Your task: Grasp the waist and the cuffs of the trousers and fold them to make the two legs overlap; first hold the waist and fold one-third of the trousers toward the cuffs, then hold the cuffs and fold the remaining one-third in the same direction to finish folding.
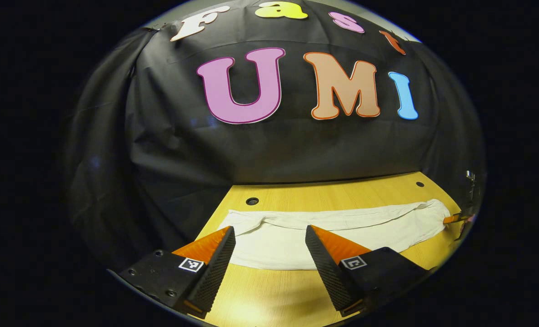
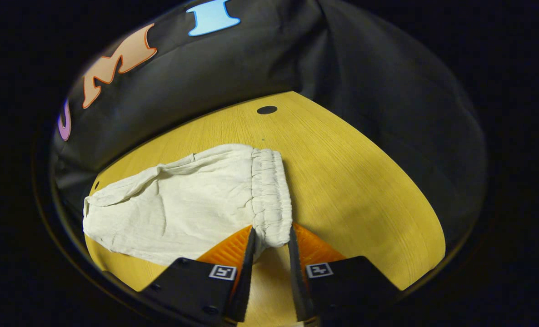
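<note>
White trousers [image 1: 342,227] lie flat and stretched out along a wooden table [image 1: 274,290]. In the left gripper view my left gripper [image 1: 269,229] is open, its fingers straddling the near edge of the cloth close to the cuff end [image 1: 235,220]. Nothing is pinched between them. In the right gripper view the trousers [image 2: 183,200] end in a gathered elastic waistband [image 2: 269,181]. My right gripper [image 2: 271,230] is closed to a narrow gap on the near corner of that waistband, both pads touching it. That gripper [image 1: 456,219] also shows small at the far right end of the cloth.
Black cloth walls stand close behind the table and on both sides. Round holes sit in the tabletop [image 1: 252,200] [image 2: 267,109]. Bare wood [image 2: 351,190] stretches to the right of the waistband and in front of the trousers.
</note>
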